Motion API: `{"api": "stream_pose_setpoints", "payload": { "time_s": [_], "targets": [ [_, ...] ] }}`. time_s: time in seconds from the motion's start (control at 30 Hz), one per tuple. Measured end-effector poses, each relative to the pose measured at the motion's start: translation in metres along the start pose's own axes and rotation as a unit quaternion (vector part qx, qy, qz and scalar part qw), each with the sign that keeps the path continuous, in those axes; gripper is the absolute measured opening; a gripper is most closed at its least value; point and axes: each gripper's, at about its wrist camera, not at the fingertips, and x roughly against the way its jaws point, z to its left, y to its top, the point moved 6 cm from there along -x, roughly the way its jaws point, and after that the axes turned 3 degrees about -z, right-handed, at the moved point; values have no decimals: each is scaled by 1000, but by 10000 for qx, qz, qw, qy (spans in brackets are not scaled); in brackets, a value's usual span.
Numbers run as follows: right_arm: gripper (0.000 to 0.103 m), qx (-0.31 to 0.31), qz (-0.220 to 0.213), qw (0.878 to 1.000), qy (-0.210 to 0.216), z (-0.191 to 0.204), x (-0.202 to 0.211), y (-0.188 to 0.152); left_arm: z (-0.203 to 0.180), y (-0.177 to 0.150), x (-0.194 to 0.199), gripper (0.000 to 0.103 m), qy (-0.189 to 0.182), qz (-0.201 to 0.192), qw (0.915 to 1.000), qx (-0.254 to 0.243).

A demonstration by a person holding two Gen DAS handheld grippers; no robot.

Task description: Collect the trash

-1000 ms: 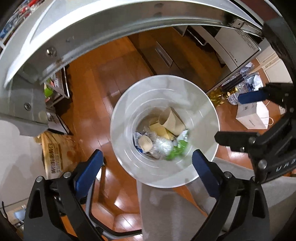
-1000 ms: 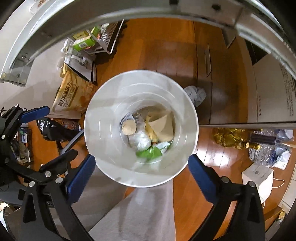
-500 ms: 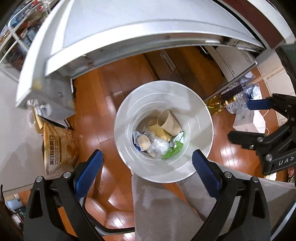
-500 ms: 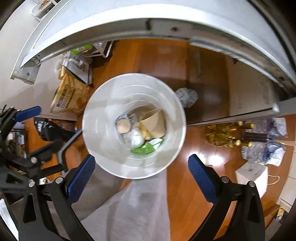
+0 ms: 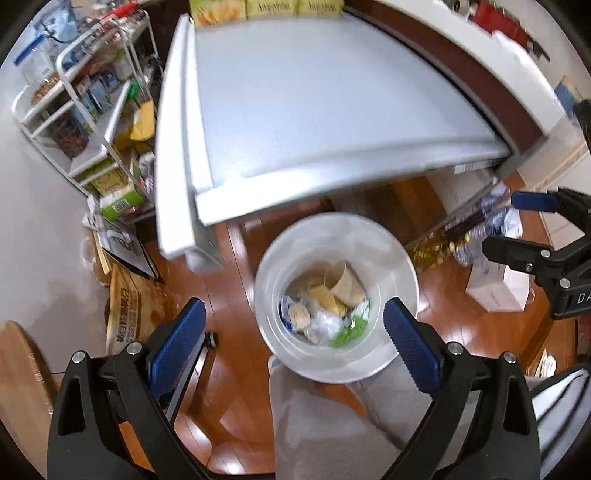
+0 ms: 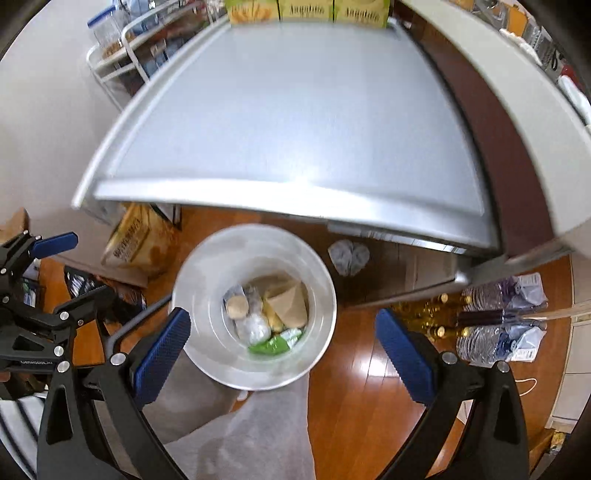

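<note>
A translucent white trash bin (image 5: 400,258) (image 6: 207,273) stands on the wooden floor below both grippers. Inside lie a brown paper cup (image 5: 345,284) (image 6: 290,302), a clear plastic wad (image 5: 327,323), a green wrapper (image 5: 349,330) (image 6: 269,345) and a round beige lid (image 6: 237,306). My left gripper (image 5: 293,339) hangs open high above the bin's near side, nothing between its blue pads. My right gripper (image 6: 282,345) is open too, over the bin, and empty. Each gripper shows at the edge of the other's view.
A grey table top (image 5: 314,103) (image 6: 295,110) fills the upper half, with green boxes (image 6: 306,11) at its far edge. A wire rack (image 5: 85,110), a brown paper sack (image 5: 136,306), bottles (image 6: 495,325), a white box (image 5: 495,291) and a crumpled bag (image 6: 349,256) crowd the floor. A person's grey trouser legs (image 5: 321,424) are below.
Both grippers have risen well above the bin: the table's underside gave way to its top surface, and the bin looks smaller. Both stay open and empty.
</note>
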Motion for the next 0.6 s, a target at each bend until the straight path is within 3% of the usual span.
{"api": "stream_pose_setpoints", "payload": {
  "time_s": [0.33,0.6],
  "targets": [
    [98,-344,-1071,9931,338,-5,49,59,28,57,53,98,279,-1138,9924,367],
    [98,-489,-1659,9842,390,-1,56,91,34,87,59,98,331,-1737,9824,597]
  ]
}}
